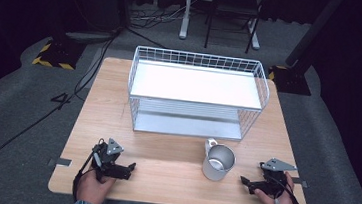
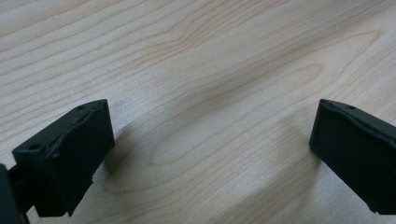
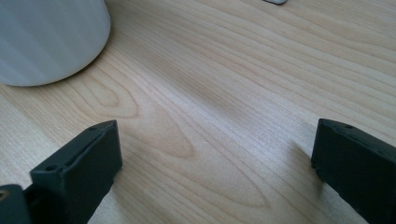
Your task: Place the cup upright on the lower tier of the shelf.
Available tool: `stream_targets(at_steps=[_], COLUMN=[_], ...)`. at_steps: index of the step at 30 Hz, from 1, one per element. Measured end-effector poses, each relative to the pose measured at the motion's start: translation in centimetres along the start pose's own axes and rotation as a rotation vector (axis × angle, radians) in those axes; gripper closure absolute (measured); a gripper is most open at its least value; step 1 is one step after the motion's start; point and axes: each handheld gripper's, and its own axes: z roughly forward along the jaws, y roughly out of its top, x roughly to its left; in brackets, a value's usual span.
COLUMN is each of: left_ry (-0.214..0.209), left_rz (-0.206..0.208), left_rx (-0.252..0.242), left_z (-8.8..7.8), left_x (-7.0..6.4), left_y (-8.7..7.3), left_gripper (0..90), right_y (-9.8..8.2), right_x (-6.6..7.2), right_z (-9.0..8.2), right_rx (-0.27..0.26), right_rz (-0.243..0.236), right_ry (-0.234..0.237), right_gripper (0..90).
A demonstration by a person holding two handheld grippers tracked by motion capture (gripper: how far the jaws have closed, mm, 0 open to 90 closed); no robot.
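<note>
- Table (image 1: pixel 119 96): light wood-grain top, roughly square, with rounded corners; pale, with darker grain loops seen close up in both gripper views. A small grey tab (image 1: pixel 60 162) sticks out at its left edge and another at its right edge.
- Wire basket (image 1: pixel 197 93): white, two-tier, standing on the far half of the table. A flat white shelf forms the upper level and a ribbed grey panel lies below.
- Metal mug (image 1: pixel 218 162): silver, upright, open mouth up, with its handle turned toward the basket. It stands just in front of the basket's right part and near the right gripper; its rounded wall shows at the upper left of the right gripper view.
- Left gripper (image 1: pixel 129 170): held in a hand (image 1: pixel 91 186) at the near left of the table, low over bare wood. Jaws stand wide apart with nothing between them.
- Right gripper (image 1: pixel 246 183): held in a hand (image 1: pixel 280 202) at the near right, with a grey three-cornered plate on top. Jaws spread wide over bare wood, gripping nothing, apart from the mug.
- Floor (image 1: pixel 28 102): grey carpet, with black cables (image 1: pixel 20 132) trailing across it at left.
- Room: dark surroundings; yellow-and-black striped stand base (image 1: pixel 53 54) at far left, and white furniture legs (image 1: pixel 184 17) beyond the table.
- Writing or labels: none legible on any item.
</note>
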Motion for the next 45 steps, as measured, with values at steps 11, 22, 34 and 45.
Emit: stream_targets(at_steps=[11,22,34,45], left_ry=[0.005,0.008,0.008,0.011], left_rz=[-0.005,-0.009,-0.011,-0.011], left_rx=[0.001,-0.001,0.001,0.001], left_z=[0.1,0.1,0.2,0.3], left_x=[0.0,0.0,0.0,0.0], left_y=[0.1,0.2,0.3,0.3], left_gripper=[0.3,0.3,0.3,0.3], right_y=[-0.1,0.0,0.1,1.8], right_x=[0.0,0.3,0.6,3.1], right_z=[-0.1,0.0,-0.9,-3.4], right_rx=[-0.001,-0.004,-0.052,-0.125], right_rz=[-0.002,0.042,0.079,0.019], right_ry=[-0.001,-0.031,0.003,0.052], right_gripper=[2.5,2.5,19.0,15.9])
